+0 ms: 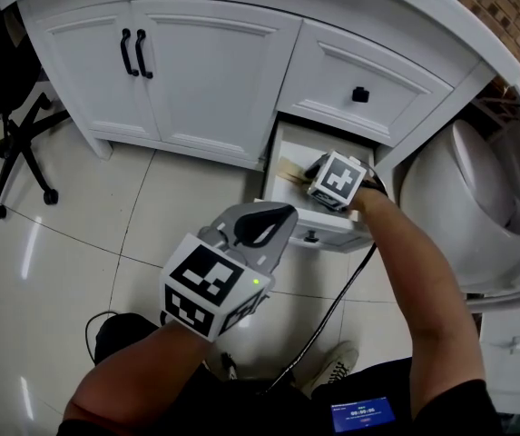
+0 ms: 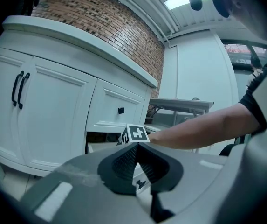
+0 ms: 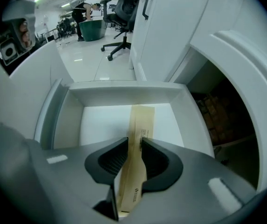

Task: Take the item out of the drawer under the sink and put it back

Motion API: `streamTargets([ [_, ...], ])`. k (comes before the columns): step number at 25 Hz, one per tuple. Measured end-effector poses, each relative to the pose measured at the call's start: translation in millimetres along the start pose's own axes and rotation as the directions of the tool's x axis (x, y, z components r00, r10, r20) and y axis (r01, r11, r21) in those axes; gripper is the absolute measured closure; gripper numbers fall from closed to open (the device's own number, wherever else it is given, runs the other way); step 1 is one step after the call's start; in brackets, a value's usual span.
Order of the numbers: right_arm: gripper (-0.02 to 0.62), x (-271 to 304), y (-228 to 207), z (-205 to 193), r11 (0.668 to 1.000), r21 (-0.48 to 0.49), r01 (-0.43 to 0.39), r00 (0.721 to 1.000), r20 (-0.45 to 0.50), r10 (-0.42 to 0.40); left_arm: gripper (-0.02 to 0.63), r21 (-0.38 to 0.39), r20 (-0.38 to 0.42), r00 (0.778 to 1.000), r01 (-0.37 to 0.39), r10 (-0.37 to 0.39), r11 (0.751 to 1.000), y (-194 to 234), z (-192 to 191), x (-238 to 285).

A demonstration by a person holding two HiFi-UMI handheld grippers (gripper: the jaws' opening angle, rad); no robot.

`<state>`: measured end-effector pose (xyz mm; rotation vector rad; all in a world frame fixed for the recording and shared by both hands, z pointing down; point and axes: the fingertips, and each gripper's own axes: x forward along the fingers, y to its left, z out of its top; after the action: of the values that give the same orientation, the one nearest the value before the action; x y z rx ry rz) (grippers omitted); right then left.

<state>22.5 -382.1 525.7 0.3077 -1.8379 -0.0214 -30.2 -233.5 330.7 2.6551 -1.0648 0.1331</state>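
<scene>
Right hand-held gripper clamps paper packet, near end hidden.

Right gripper, arm outstretched, pinches the paper sleeve; left gripper (jaws together) hovers.

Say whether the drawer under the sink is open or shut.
Open: the drawer is pulled out, its white floor visible around the tan packet.

Drawer: standing open under the white vanity.
Right gripper: reaching into the drawer, just beside the tan packet.
Left gripper: hovering at 7 o'clock from the drawer.
Toilet: sitting at 3 o'clock.
</scene>
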Motion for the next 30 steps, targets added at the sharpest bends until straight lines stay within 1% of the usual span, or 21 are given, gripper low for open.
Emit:
streamTargets([
  [3, 0.511, 2.6, -3.3, -3.3, 0.999, 0.035, -0.008, 1.0, -0.002, 0.008, 0.6, -0.003, -0.002, 1.0, -0.003, 0.003, 1.0, 1.1, -0.4, -0.7],
  [4, 0.517, 3.0, -5.1, -4.5, 0.999, 0.042, -0.006, 1.0, -0.004, 0.006, 0.6, -0.003, -0.003, 1.0, -0.002, 0.002, 1.0, 1.0, -0.7, -0.6],
  [5, 0.54, 3.2, -6.6, -4.4, 0.999, 0.043, -0.004, 1.0, -0.001, 0.004, 0.6, -0.003, -0.004, 1.0, -0.002, 0.002, 1.0, 0.8, -1.1, -0.4],
  [10, 0.54, 2.9, -8.4, -4.5, 0.998, 0.062, -0.006, 1.0, 0.008, 0.006, 0.6, -0.007, -0.01, 1.0, 0.004, -0.004, 1.0, -1.5, -1.5, 0.0],
  [14, 0.546, 2.6, -8.2, -4.5, 0.998, 0.057, 0.0, 1.0, 0.008, 0.0, 0.6, -0.007, -0.007, 1.0, 0.004, -0.004, 1.0, -1.9, -0.8, -0.8],
  [18, 0.563, -0.6, -7.0, -2.2, 0.999, 0.039, 0.009, 1.0, 0.027, -0.01, 0.6, -0.003, -0.009, 1.0, 0.007, -0.007, 1.0, -3.8, -0.2, -1.4],
  [23, 0.568, -8.2, -7.2, -2.5, 0.998, 0.023, 0.05, 0.999, 0.011, -0.05, 0.6, 0.002, -0.004, 1.0, 0.006, -0.006, 1.0, -5.5, 2.3, -3.7],
  [26, 0.568, -20.1, -10.9, 4.6, 0.997, 0.015, 0.073, 0.996, 0.041, -0.073, 0.6, 0.011, 0.0, 1.0, 0.006, -0.006, 1.0, -6.2, 4.0, -4.9],
  [30, 0.568, -45.2, -14.1, 14.5, 0.994, 0.041, 0.104, 0.99, 0.096, -0.108, 0.6, 0.019, 0.004, 1.0, 0.003, -0.003, 1.0, -7.0, 6.0, -7.9],
])
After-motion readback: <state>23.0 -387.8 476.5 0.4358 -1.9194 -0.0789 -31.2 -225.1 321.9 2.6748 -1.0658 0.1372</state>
